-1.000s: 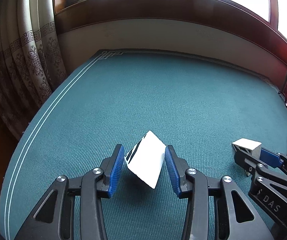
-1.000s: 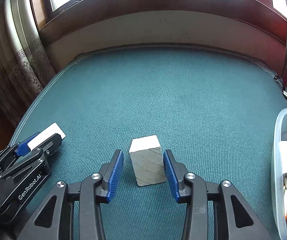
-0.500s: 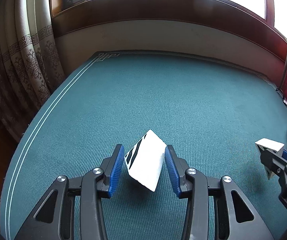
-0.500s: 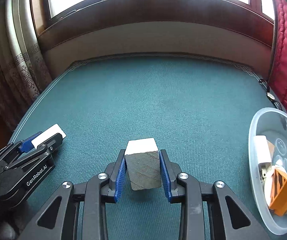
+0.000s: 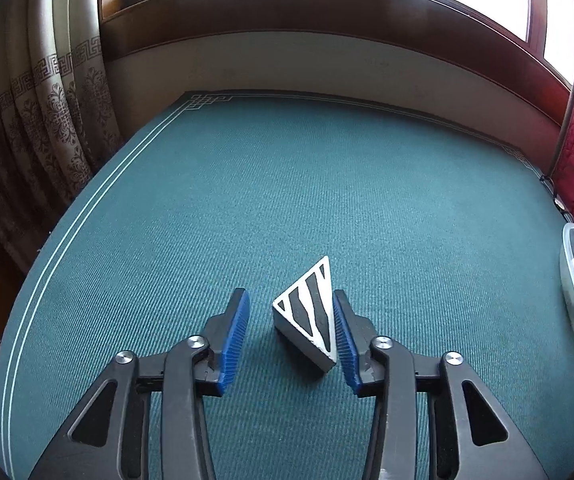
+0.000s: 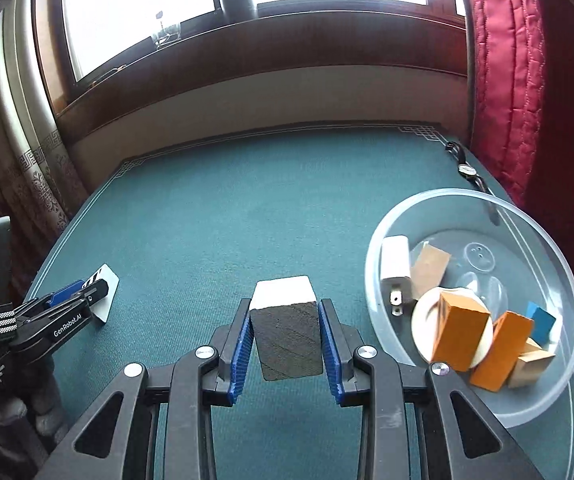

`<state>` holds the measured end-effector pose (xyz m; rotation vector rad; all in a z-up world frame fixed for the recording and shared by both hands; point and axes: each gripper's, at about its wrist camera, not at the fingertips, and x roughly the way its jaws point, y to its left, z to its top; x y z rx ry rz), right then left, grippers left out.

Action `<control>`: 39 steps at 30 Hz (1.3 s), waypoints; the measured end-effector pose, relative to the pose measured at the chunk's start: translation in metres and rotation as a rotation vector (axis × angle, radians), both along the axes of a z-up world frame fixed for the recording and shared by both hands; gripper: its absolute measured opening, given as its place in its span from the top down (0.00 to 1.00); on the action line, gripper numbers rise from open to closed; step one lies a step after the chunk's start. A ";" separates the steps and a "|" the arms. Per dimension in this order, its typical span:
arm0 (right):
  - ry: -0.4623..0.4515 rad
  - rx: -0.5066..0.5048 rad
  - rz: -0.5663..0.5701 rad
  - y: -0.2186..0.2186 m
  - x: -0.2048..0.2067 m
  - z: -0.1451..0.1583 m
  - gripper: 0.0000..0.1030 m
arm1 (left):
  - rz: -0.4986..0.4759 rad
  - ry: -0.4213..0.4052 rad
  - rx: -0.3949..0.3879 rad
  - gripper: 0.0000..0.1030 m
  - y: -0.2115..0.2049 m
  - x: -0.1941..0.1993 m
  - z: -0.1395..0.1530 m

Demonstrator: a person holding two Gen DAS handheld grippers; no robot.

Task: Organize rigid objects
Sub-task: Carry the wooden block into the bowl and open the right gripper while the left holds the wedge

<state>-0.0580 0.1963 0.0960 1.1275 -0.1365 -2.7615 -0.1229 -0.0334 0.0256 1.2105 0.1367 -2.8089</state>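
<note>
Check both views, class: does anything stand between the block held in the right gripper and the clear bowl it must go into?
Nothing visible does. The right gripper holds the wooden block above bare green cloth, left of the clear bowl, whose top is open.

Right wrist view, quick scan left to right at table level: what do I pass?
left gripper at the striped wedge → wooden block clamped in the right gripper → white charger → orange blocks → blue block, all three inside the clear bowl.
</note>
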 end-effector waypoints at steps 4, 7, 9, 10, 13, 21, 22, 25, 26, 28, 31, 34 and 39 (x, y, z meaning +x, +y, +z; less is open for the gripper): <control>0.008 -0.033 -0.040 0.019 0.007 0.004 0.68 | 0.001 0.010 0.023 0.37 -0.009 0.001 0.001; 0.018 -0.048 -0.064 0.033 0.011 0.006 0.68 | -0.002 0.001 0.025 0.35 -0.010 0.002 0.001; 0.026 -0.056 -0.083 0.042 0.013 0.008 0.68 | -0.007 -0.011 0.018 0.35 -0.008 0.002 0.000; 0.029 -0.061 -0.093 0.047 0.013 0.008 0.68 | -0.009 -0.016 0.013 0.35 -0.007 0.002 -0.001; 0.040 -0.073 -0.130 0.061 0.014 0.010 0.68 | -0.009 -0.022 -0.010 0.35 -0.004 0.001 -0.002; 0.058 -0.073 -0.249 0.107 0.014 0.011 0.67 | 0.039 -0.067 0.017 0.35 -0.015 -0.010 -0.011; 0.057 -0.072 -0.263 0.113 0.014 0.010 0.67 | 0.042 -0.068 0.016 0.35 -0.015 -0.010 -0.011; 0.052 -0.074 -0.298 0.126 0.014 0.006 0.67 | 0.039 -0.067 -0.002 0.35 -0.012 -0.011 -0.012; 0.052 -0.072 -0.305 0.129 0.014 0.005 0.67 | 0.036 -0.067 -0.010 0.37 -0.010 -0.012 -0.012; 0.049 -0.058 -0.316 0.135 0.012 0.002 0.66 | 0.029 -0.060 -0.027 0.41 -0.006 -0.011 -0.012; 0.055 -0.055 -0.335 0.141 0.014 0.000 0.56 | 0.005 -0.053 -0.025 0.62 0.000 -0.010 -0.010; 0.057 -0.053 -0.344 0.145 0.018 -0.001 0.56 | -0.014 -0.054 -0.038 0.71 0.009 -0.008 -0.009; 0.054 -0.042 -0.351 0.152 0.026 -0.004 0.56 | -0.044 -0.056 -0.040 0.71 0.023 -0.004 -0.007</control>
